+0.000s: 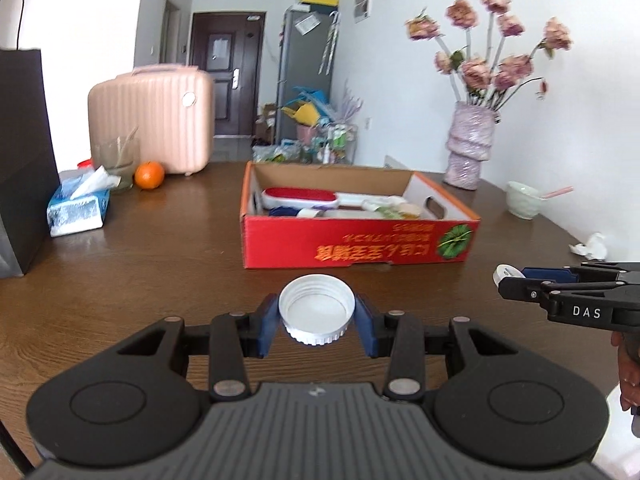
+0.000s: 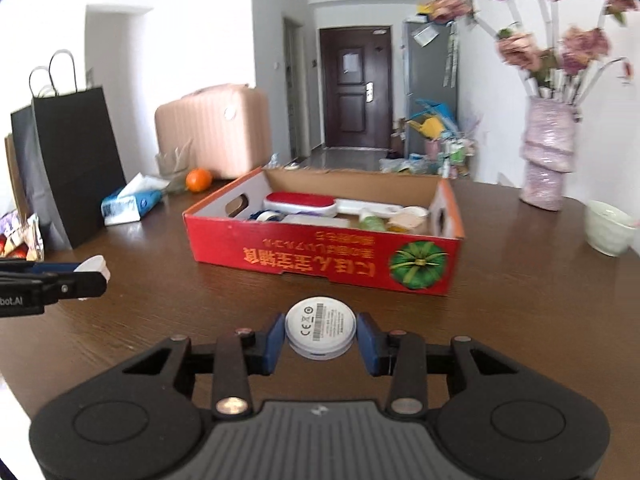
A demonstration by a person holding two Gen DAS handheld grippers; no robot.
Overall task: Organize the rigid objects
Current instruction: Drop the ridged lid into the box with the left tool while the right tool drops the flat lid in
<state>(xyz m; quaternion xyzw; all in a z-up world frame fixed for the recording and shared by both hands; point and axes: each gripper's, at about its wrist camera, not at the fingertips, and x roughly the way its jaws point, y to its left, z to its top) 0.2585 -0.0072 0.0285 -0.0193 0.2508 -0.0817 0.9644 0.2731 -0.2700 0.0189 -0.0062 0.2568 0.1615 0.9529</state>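
My left gripper (image 1: 317, 322) is shut on a white ribbed jar lid (image 1: 317, 309), open side up, held above the brown table in front of the red cardboard box (image 1: 356, 242). My right gripper (image 2: 320, 336) is shut on a white round device (image 2: 320, 325) with a printed label facing up. The box (image 2: 320, 258) holds a red-and-white brush (image 2: 300, 203) and several other items. Each gripper shows at the edge of the other's view: the right one (image 1: 508, 278), the left one (image 2: 96, 270).
On the table: black paper bag (image 1: 22, 160), tissue pack (image 1: 78, 206), orange (image 1: 149, 175), glass (image 1: 116, 160), pink suitcase (image 1: 154, 116), pink vase with flowers (image 1: 470, 148), pale green bowl (image 1: 524, 200), crumpled paper (image 1: 592, 246). A door and cluttered hallway lie beyond.
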